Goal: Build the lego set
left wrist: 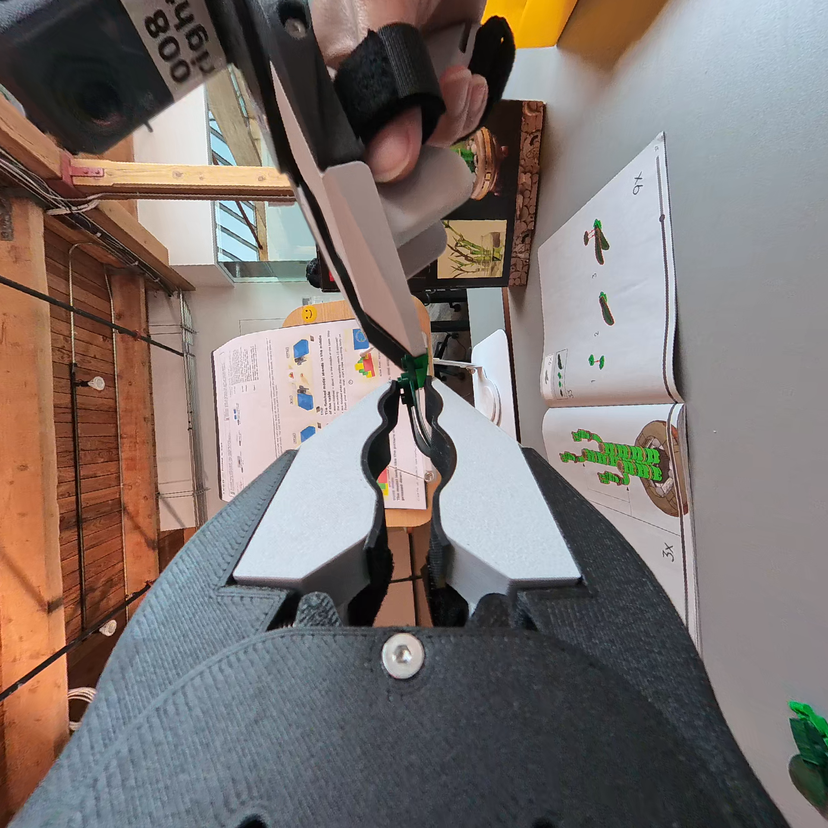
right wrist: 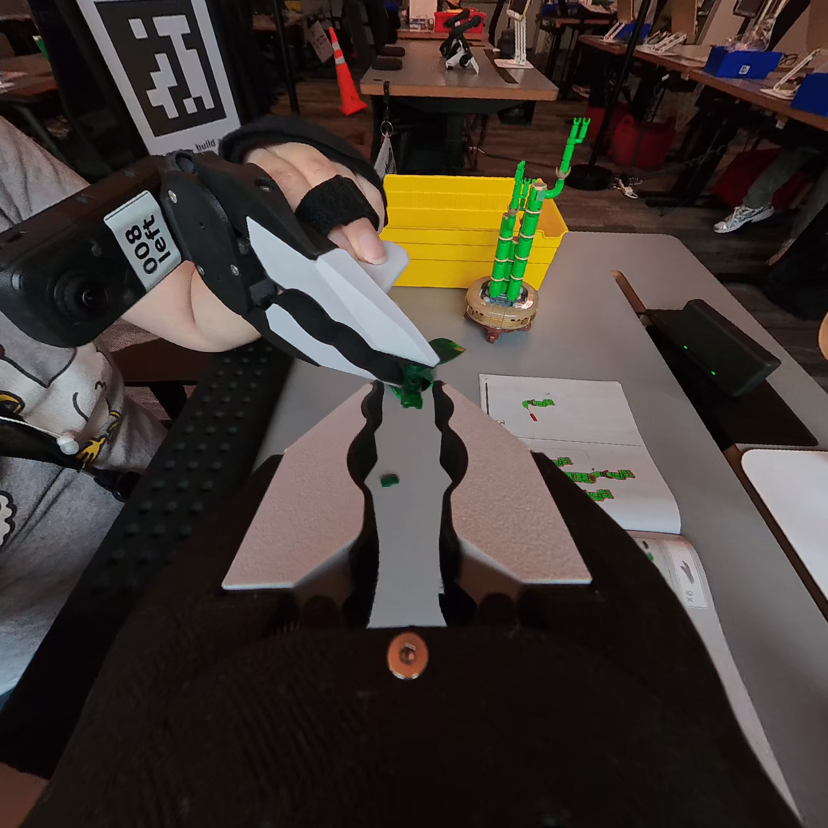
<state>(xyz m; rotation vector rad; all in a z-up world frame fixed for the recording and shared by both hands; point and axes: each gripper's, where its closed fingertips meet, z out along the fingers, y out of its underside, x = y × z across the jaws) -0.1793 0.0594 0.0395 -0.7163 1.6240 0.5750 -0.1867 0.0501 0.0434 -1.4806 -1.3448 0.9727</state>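
My left gripper point(left wrist: 413, 386) is shut on a small green leaf piece point(left wrist: 414, 369), held in the air above the grey table point(left wrist: 752, 313). My right gripper point(right wrist: 408, 389) meets it tip to tip and is closed on the same small green cluster point(right wrist: 412, 390); a dark green leaf point(right wrist: 446, 349) sticks out behind. In the right wrist view the left gripper point(right wrist: 419, 365) comes in from the left. In the left wrist view the right gripper point(left wrist: 414, 354) comes in from above. The bamboo model point(right wrist: 515, 251) stands upright in its tan pot at the far side of the table.
A yellow bin point(right wrist: 448, 233) stands behind the model. The open instruction booklet point(right wrist: 582, 448) lies to the right, and also shows in the left wrist view point(left wrist: 618, 313). A loose green piece point(right wrist: 389, 480) lies on the table. A black box point(right wrist: 717, 345) and a white tray point(right wrist: 797, 506) are at the right.
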